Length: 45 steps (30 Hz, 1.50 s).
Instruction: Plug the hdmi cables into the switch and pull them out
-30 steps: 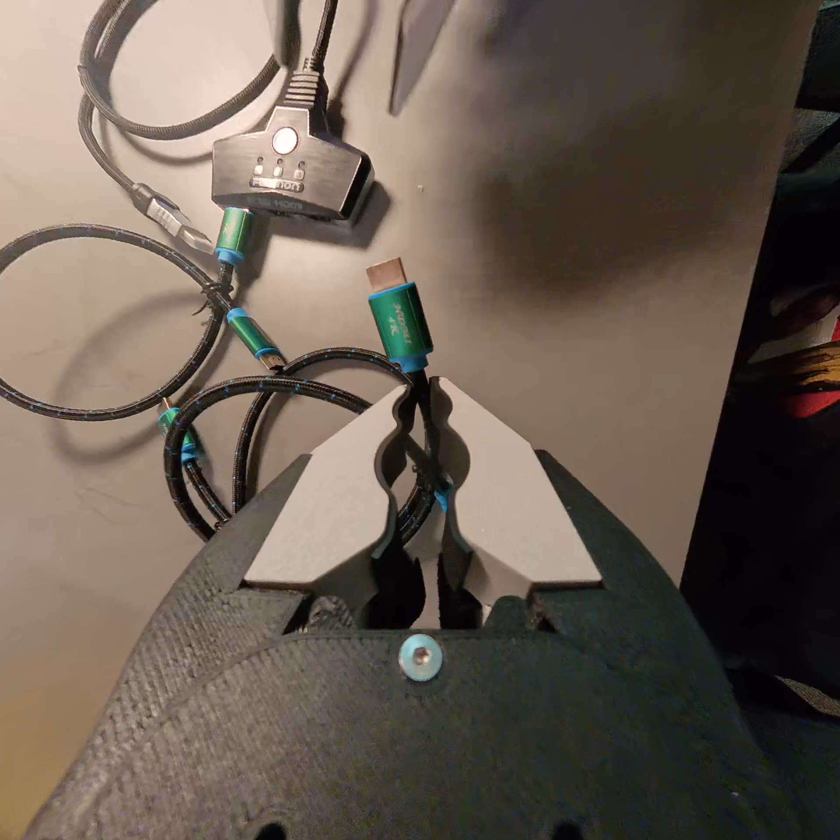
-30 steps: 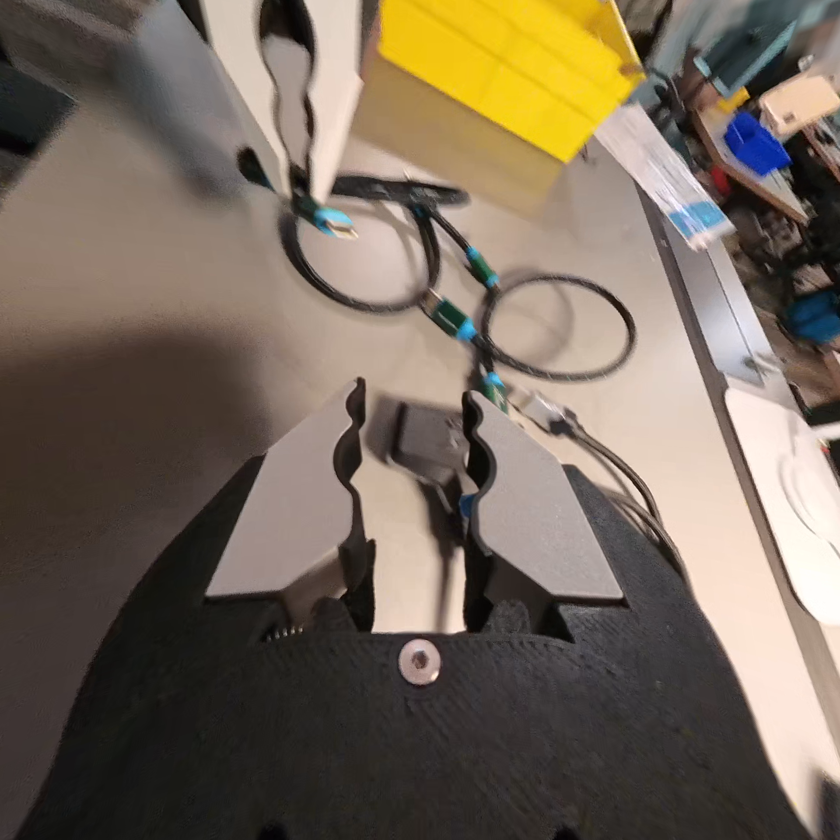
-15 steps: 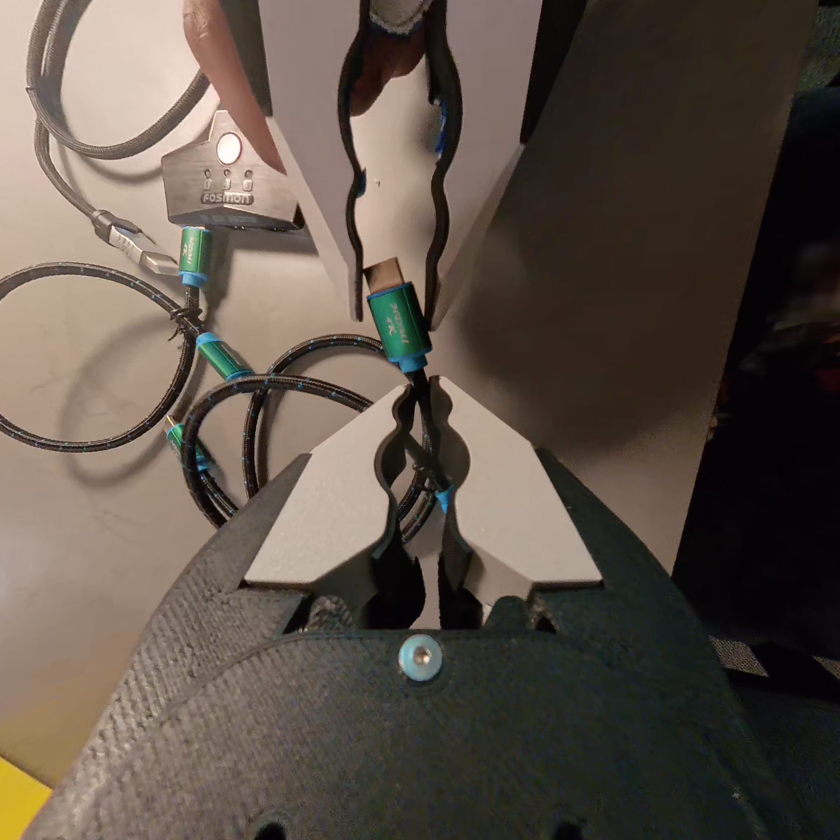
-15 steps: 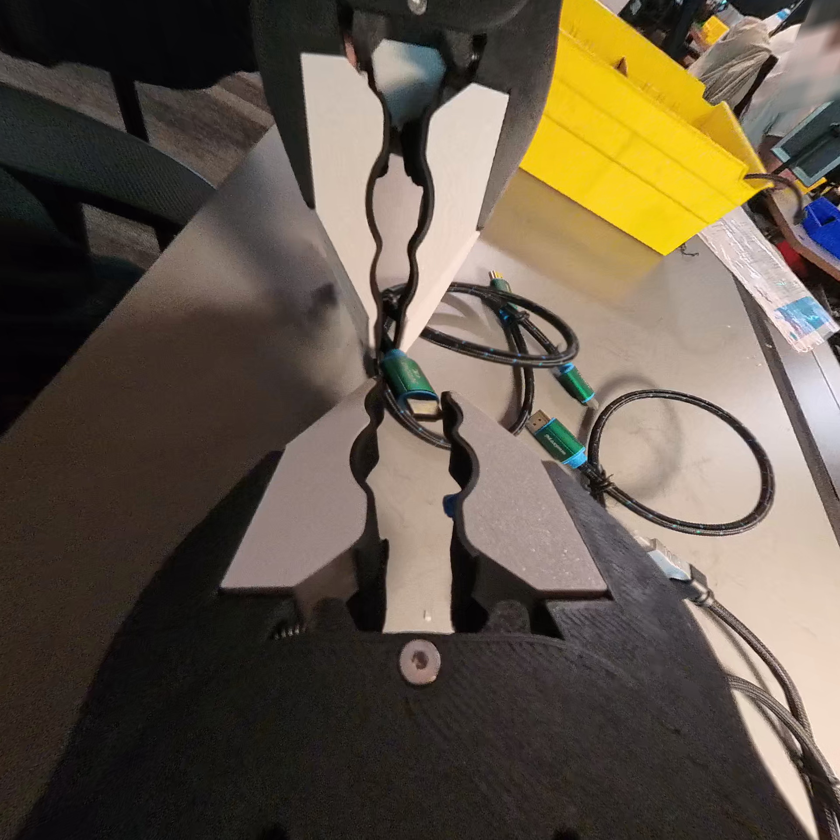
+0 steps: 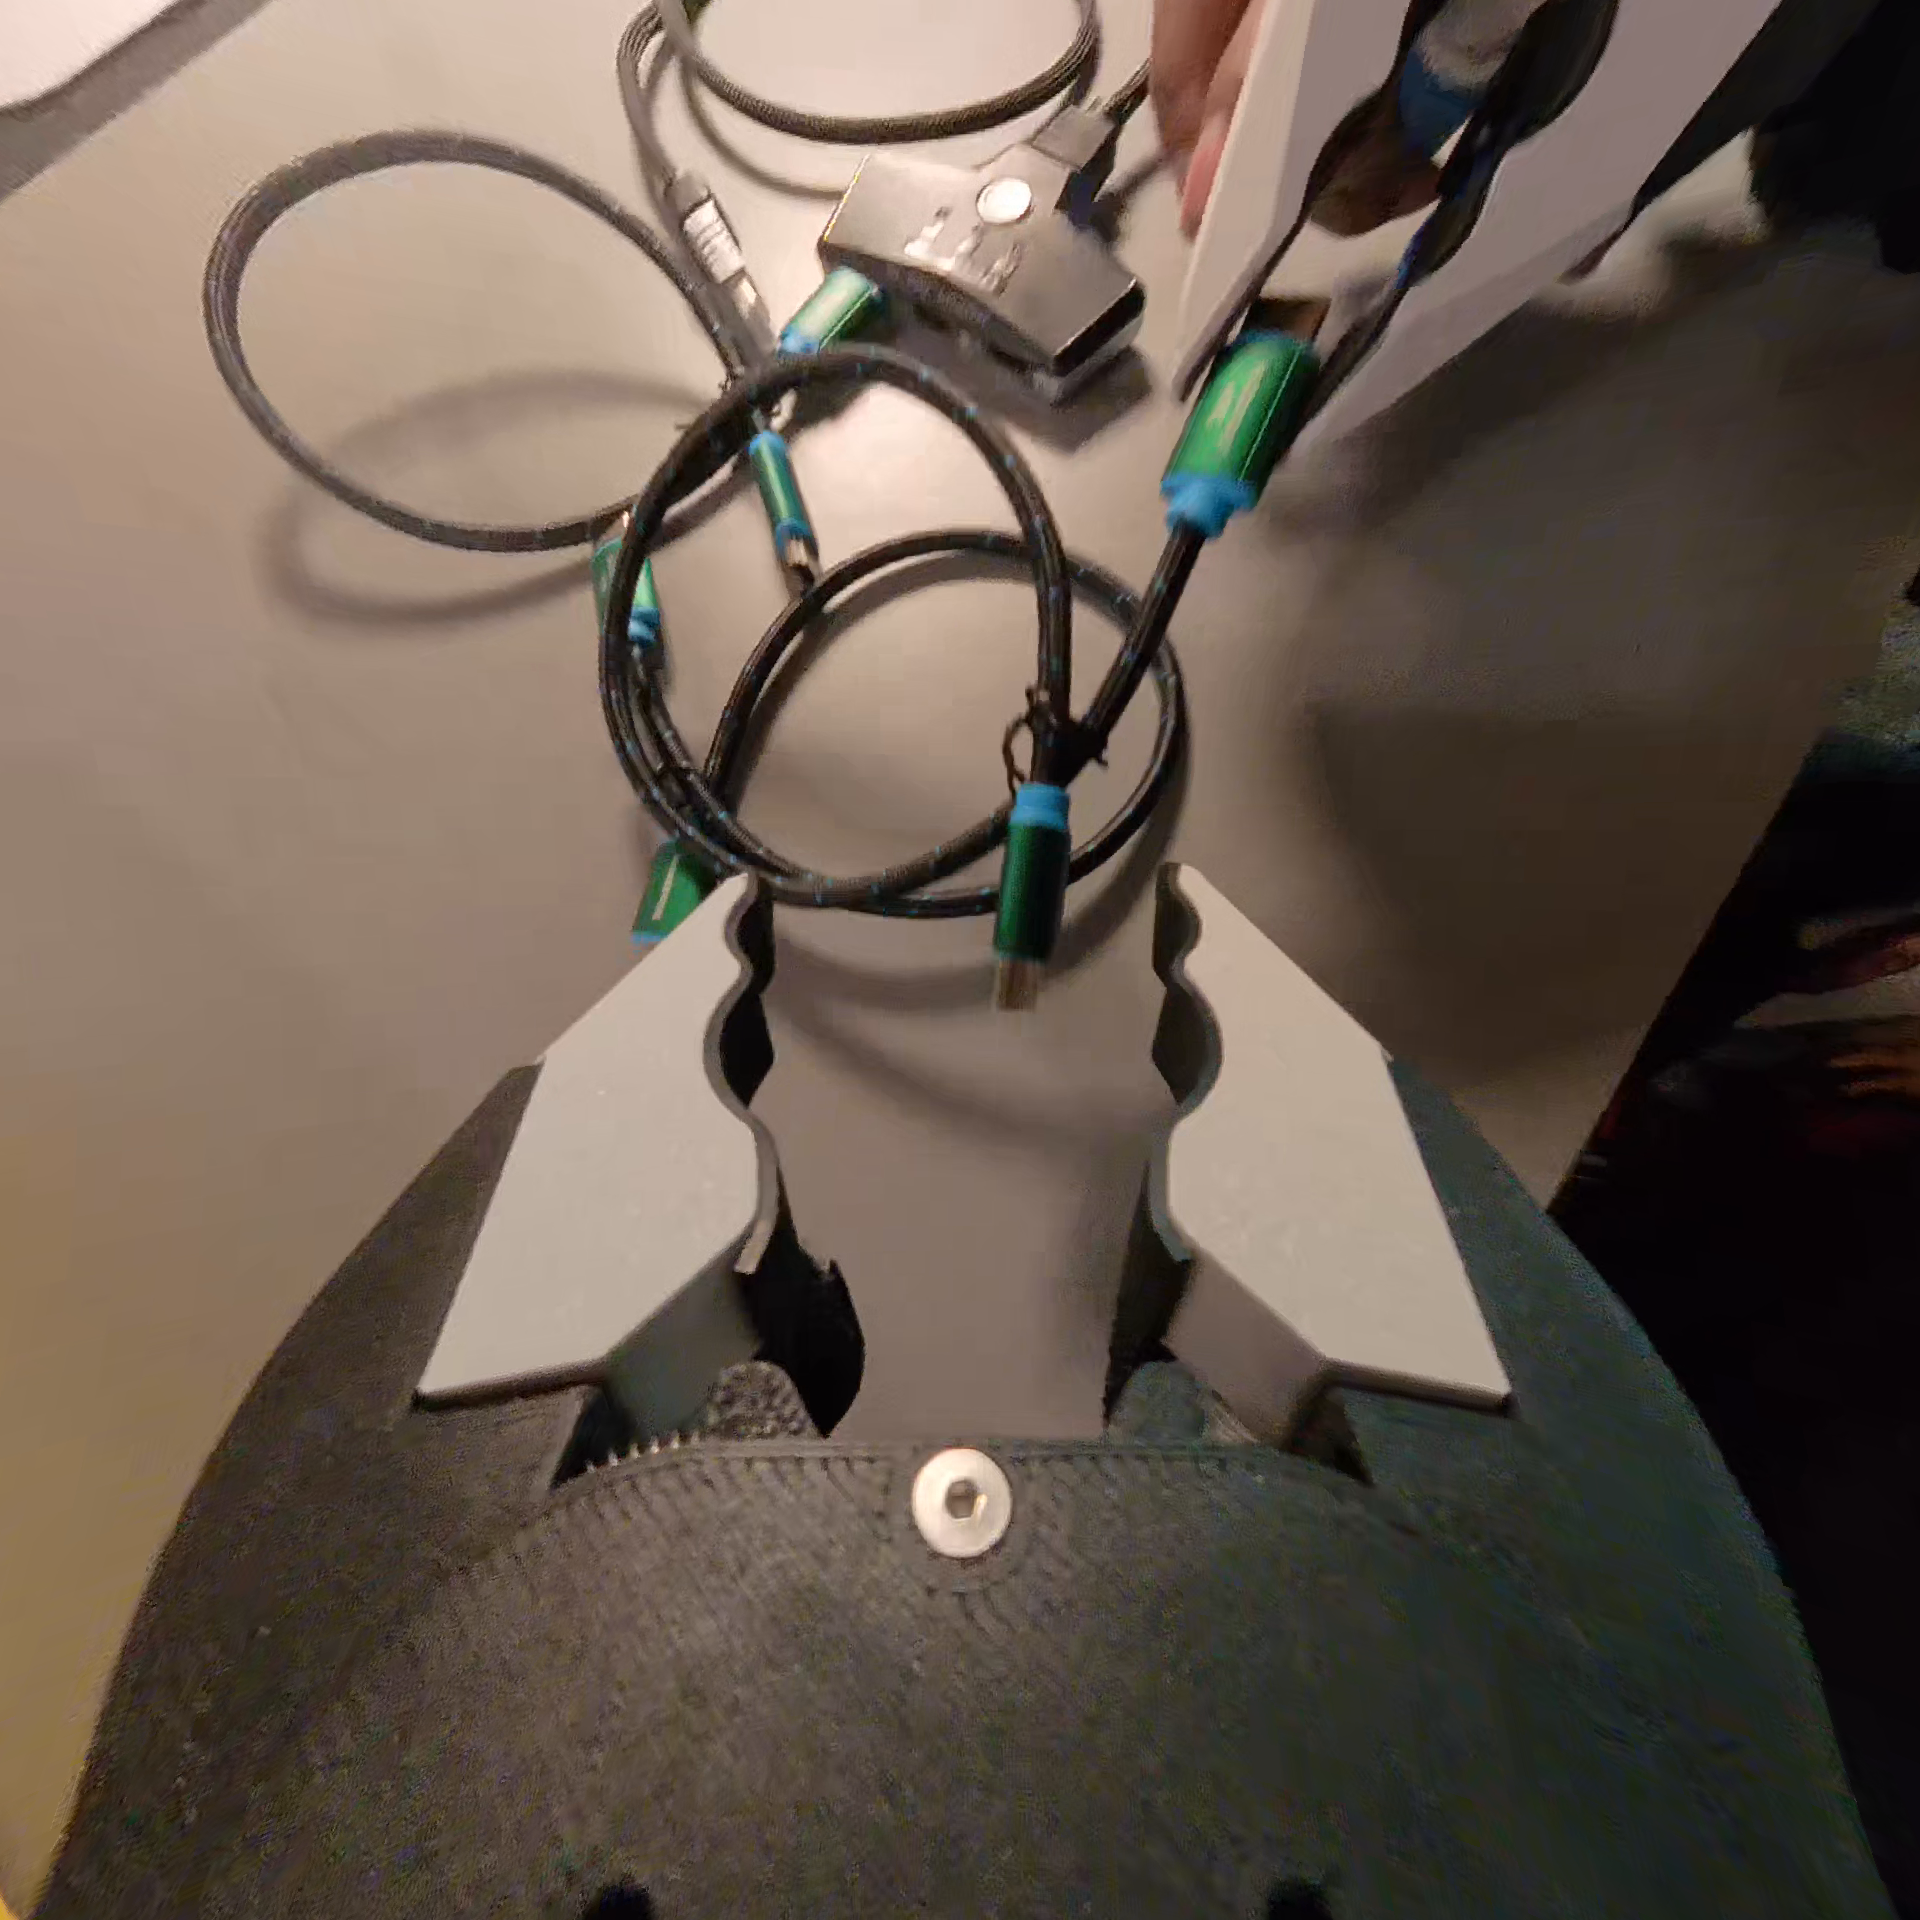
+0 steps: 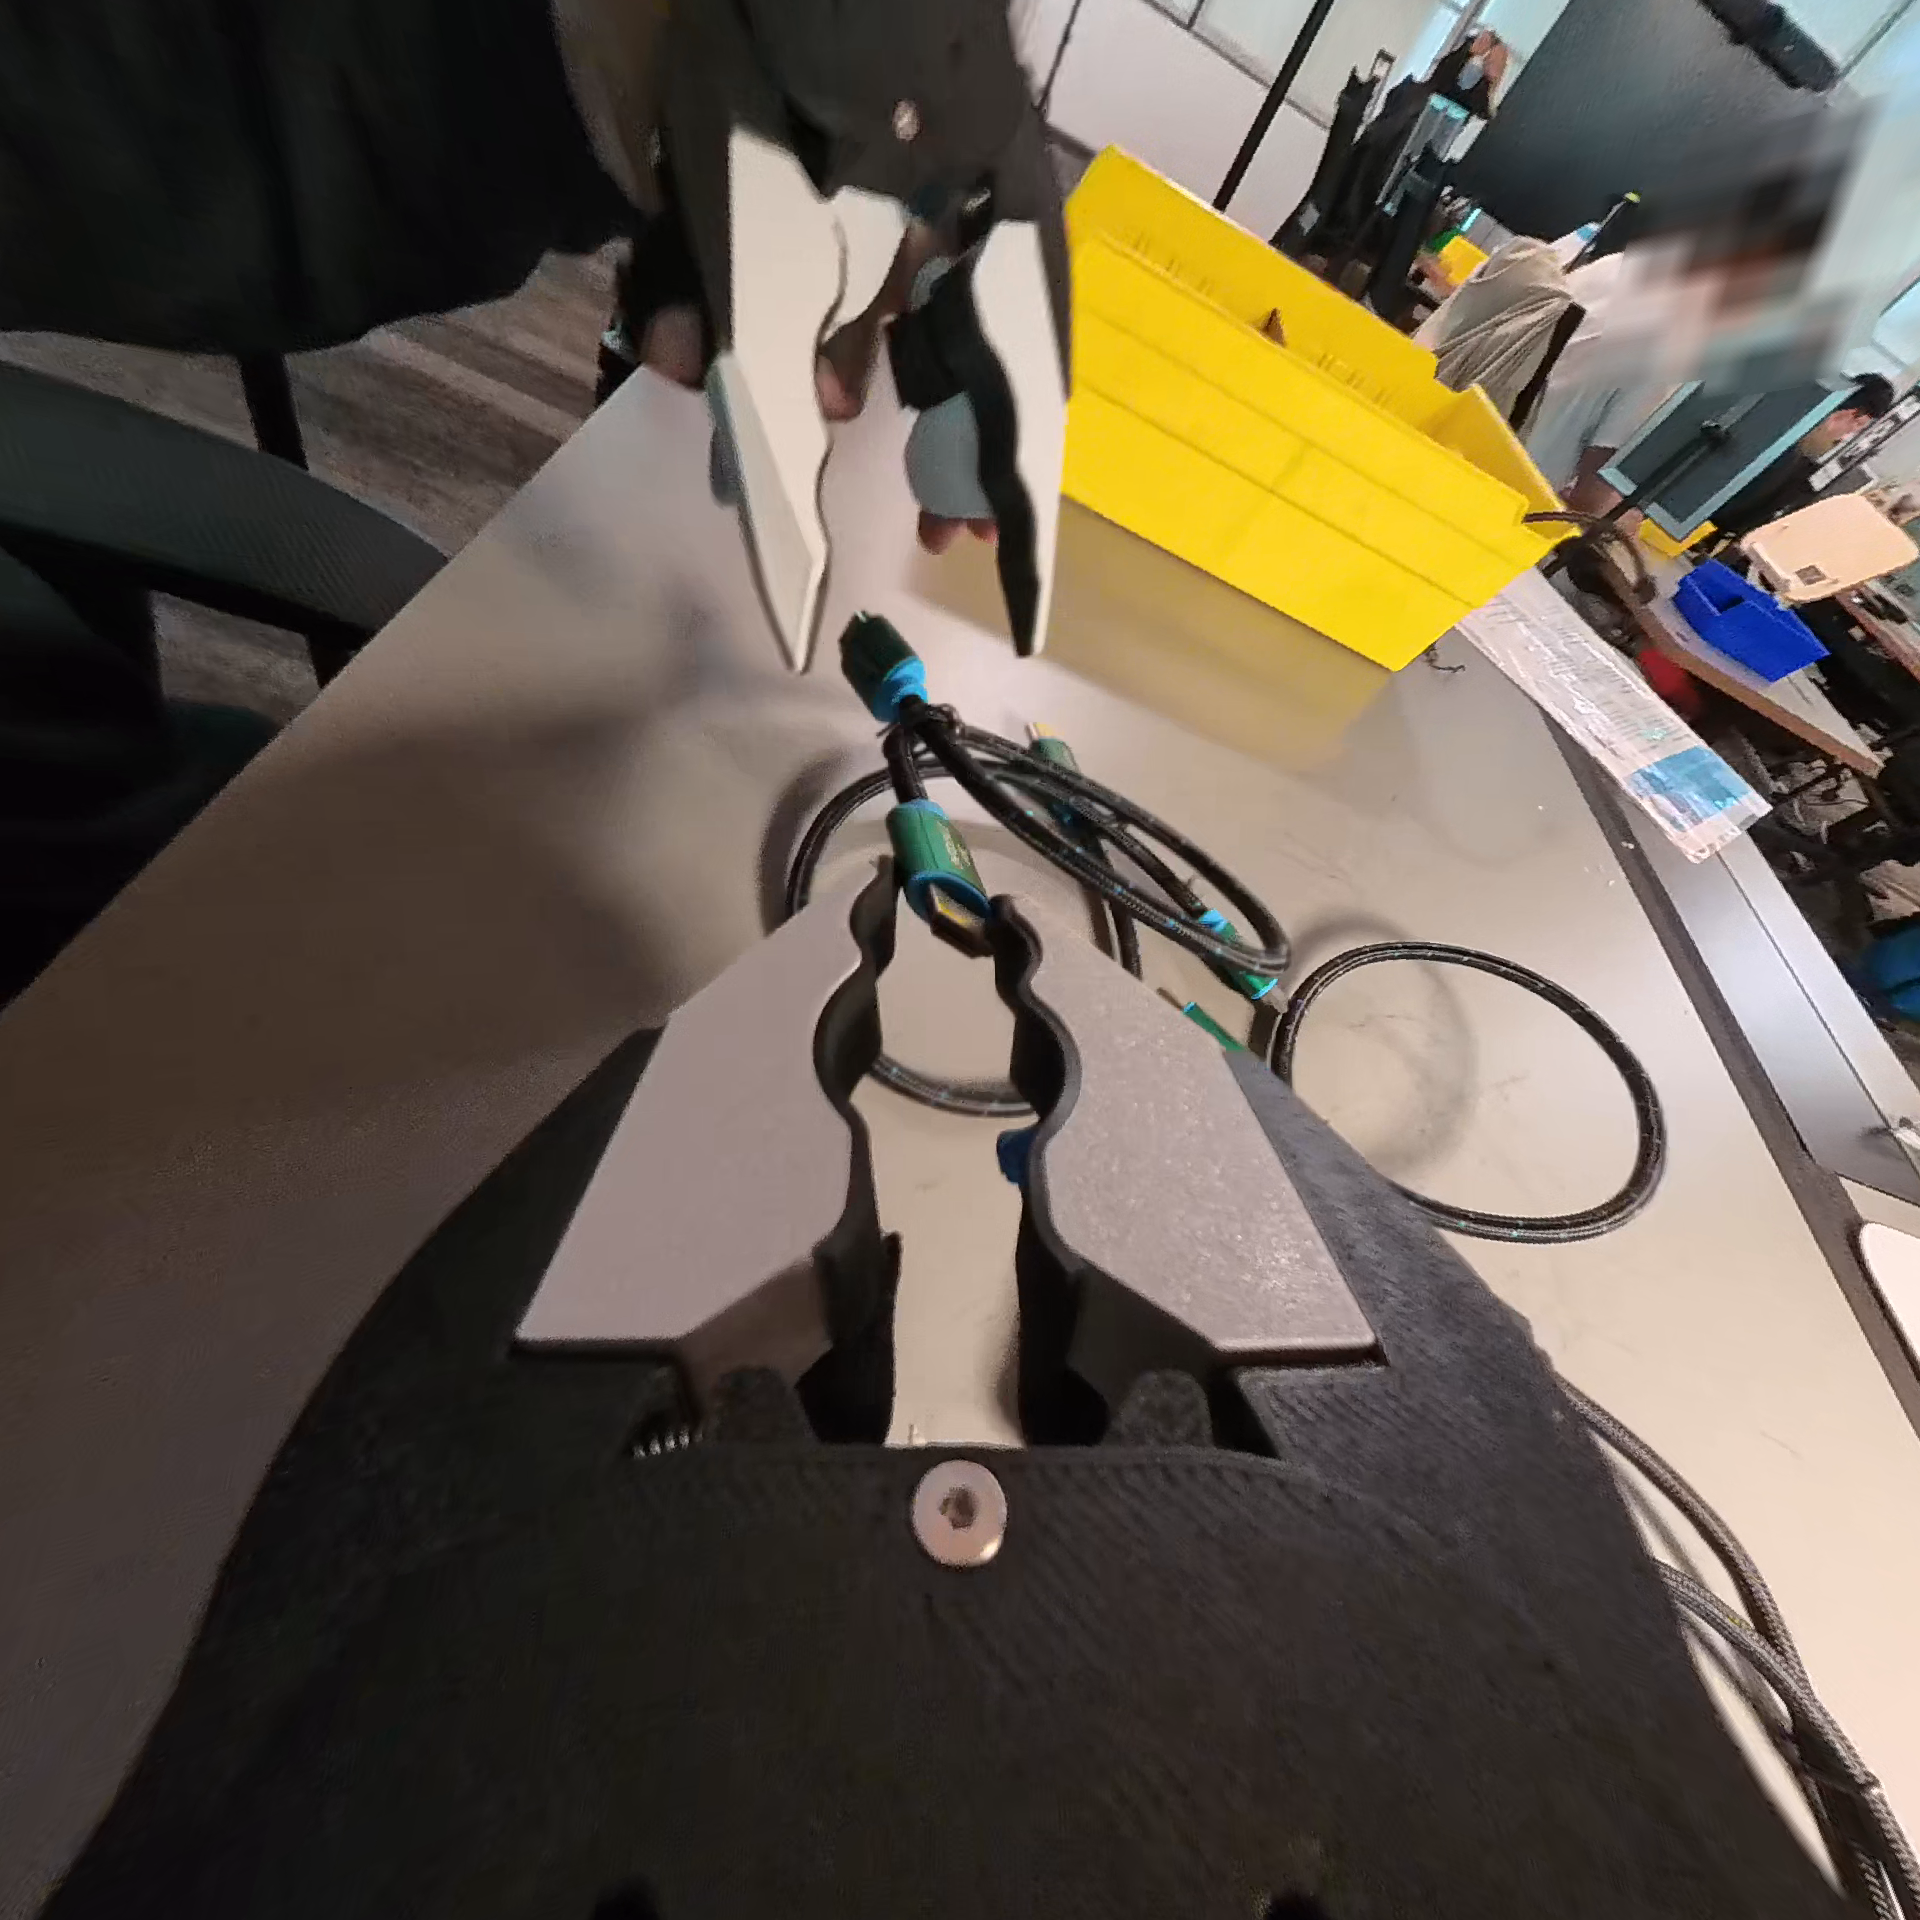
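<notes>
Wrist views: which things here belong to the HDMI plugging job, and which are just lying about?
Job: switch; green HDMI plug held in the right hand-held gripper; open left hand-held gripper; loose braided cables.
Lying about: yellow bin; blue bin; plastic-wrapped sheet.
</notes>
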Motion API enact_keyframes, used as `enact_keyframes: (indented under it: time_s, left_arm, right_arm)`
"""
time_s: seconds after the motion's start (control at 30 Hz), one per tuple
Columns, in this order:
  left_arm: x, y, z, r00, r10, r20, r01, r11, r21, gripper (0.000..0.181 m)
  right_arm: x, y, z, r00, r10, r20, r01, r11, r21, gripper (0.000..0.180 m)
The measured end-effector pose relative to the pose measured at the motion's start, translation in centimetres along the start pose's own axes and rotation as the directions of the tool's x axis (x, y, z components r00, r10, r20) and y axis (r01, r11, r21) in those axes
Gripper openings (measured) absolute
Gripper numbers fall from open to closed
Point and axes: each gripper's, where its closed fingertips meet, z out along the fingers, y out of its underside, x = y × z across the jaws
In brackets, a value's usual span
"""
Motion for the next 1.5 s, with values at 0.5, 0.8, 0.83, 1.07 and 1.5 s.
enact_keyframes:
  time_s: [0.5, 0.8, 0.83, 1.07, 1.5]
  left_arm:
    - [-1.7, -4.2, 1.8, 0.798, 0.502, 0.334, -0.517, 0.854, -0.049, 0.017]
    - [-4.4, -6.9, 5.5, 0.519, 0.779, 0.352, -0.734, 0.617, -0.284, 0.017]
    - [-4.8, -6.8, 6.3, 0.505, 0.793, 0.341, -0.739, 0.602, -0.304, 0.017]
    - [-4.7, -6.5, 9.1, 0.516, 0.792, 0.326, -0.748, 0.602, -0.277, 0.018]
    - [-4.6, -5.8, 8.7, 0.746, 0.636, 0.197, -0.639, 0.767, -0.056, 0.041]
  right_arm:
    - [1.9, -0.6, -0.6, 0.996, 0.048, -0.071, -0.043, 0.996, 0.081, 0.017]
    - [3.6, 6.0, -3.5, 0.994, 0.048, -0.098, -0.069, 0.971, -0.231, 0.036]
    - [3.9, 6.6, -3.9, 0.992, 0.059, -0.108, -0.084, 0.966, -0.245, 0.038]
    - [4.2, 7.8, -3.0, 0.988, 0.056, -0.144, -0.097, 0.949, -0.299, 0.043]
    - [5.0, 8.7, -1.7, 0.977, -0.059, -0.203, -0.017, 0.934, -0.356, 0.018]
